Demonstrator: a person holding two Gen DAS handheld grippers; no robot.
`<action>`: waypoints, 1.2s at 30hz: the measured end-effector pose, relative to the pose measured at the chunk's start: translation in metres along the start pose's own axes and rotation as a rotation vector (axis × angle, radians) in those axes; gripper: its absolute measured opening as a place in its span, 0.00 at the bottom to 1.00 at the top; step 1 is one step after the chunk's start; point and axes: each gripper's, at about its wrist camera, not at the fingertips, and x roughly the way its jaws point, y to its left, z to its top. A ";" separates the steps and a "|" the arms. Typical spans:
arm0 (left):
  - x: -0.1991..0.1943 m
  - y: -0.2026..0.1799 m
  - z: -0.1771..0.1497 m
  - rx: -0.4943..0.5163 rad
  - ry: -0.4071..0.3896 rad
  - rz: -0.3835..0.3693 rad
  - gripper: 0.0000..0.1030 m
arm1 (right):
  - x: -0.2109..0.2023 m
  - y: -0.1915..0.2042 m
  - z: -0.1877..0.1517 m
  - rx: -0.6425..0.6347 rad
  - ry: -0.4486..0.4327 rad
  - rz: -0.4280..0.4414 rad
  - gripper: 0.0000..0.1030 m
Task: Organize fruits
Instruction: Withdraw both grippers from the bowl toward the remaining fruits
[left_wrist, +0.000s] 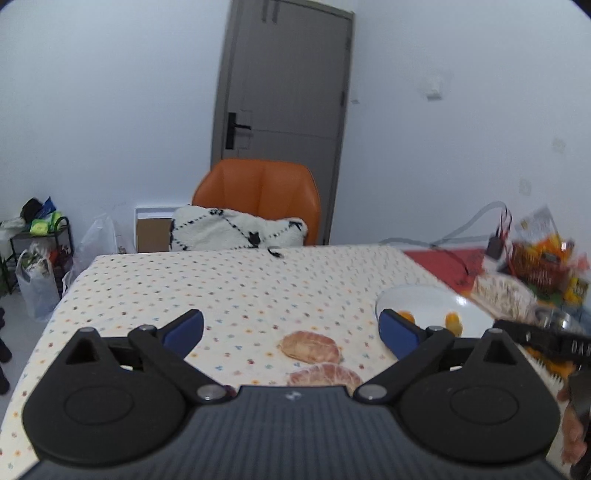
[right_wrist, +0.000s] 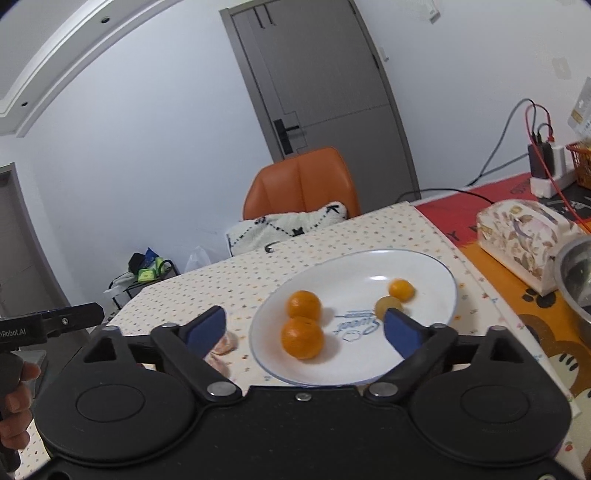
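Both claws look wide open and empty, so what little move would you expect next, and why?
Probably the left gripper eases forward and down over the nearer peeled orange piece to close on it. Two peeled pieces lie on the tablecloth just ahead of its open fingers, outside the white plate, where the small oranges already sit. The right gripper is open over the plate, holding nothing.

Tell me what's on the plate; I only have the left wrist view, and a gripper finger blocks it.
Observer: Four fruits lie on the plate: two oranges touching near its left side, and a smaller orange and a yellowish fruit further right.
Operator: Is the right gripper holding anything?
Observer: No, the right gripper is open and empty, facing the plate.
Operator: What's the blur on my right?
Observer: A patterned tissue box beside a metal bowl.
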 end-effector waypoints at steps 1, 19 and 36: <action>-0.004 0.005 0.002 -0.015 -0.008 0.004 0.98 | -0.001 0.003 0.000 -0.007 -0.005 0.002 0.98; -0.050 0.058 0.017 -0.046 -0.102 0.079 1.00 | -0.008 0.046 0.002 -0.071 -0.032 0.064 1.00; -0.033 0.076 -0.008 -0.073 -0.013 0.078 0.83 | 0.010 0.083 -0.004 -0.146 0.059 0.133 0.81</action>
